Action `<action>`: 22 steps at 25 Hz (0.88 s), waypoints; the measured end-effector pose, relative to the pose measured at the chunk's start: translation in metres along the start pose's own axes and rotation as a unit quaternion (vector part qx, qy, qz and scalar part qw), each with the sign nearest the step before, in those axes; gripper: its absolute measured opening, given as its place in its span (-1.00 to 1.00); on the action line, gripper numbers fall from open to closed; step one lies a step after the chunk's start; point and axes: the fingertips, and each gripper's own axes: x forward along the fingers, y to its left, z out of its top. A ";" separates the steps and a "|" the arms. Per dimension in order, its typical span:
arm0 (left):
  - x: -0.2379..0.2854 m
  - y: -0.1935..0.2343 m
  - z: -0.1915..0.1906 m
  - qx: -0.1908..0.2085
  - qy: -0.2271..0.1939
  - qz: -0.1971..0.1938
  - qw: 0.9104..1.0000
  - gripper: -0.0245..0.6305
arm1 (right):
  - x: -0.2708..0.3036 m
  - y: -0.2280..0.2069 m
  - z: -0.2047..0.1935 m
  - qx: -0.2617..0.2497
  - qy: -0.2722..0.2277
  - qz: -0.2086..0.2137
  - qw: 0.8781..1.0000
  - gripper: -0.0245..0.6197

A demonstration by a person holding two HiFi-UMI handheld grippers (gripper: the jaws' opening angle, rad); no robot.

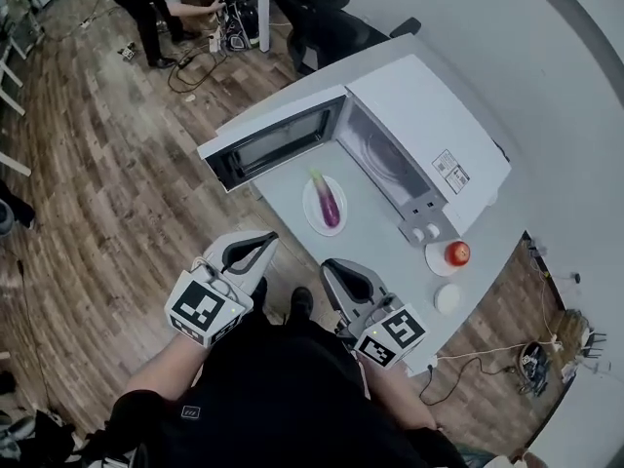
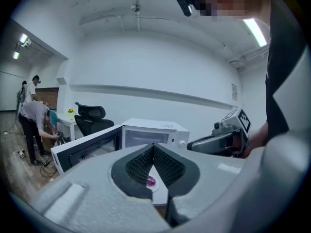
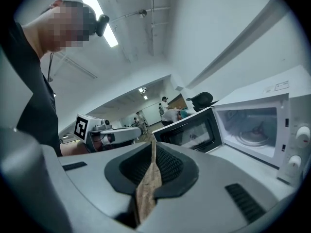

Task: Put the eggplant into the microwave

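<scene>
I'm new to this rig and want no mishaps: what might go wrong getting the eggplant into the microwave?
1. The left gripper and right gripper are both shut; reaching in unopened would likely shove the eggplant off its plate.
2. The open door juts out on the left gripper's side of the plate; that gripper may knock it.
3. The glossy eggplant may roll when pinched.

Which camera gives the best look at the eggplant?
The head view: the whole eggplant lies on a plate before the open microwave. The left gripper view catches only a purple sliver; the right gripper view shows none.
</scene>
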 end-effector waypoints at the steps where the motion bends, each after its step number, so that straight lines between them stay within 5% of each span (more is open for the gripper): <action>1: 0.001 0.004 0.000 0.003 0.001 -0.013 1.000 -0.90 | 0.003 -0.001 -0.001 0.004 -0.003 -0.015 1.000 -0.85; 12: 0.020 0.021 -0.015 0.057 0.016 -0.156 0.986 -0.90 | 0.019 -0.003 -0.014 0.032 -0.045 -0.149 0.987 -0.85; 22: 0.058 0.015 -0.035 0.073 0.044 -0.183 0.979 -0.90 | -0.001 -0.033 -0.030 0.048 -0.054 -0.200 0.977 -0.85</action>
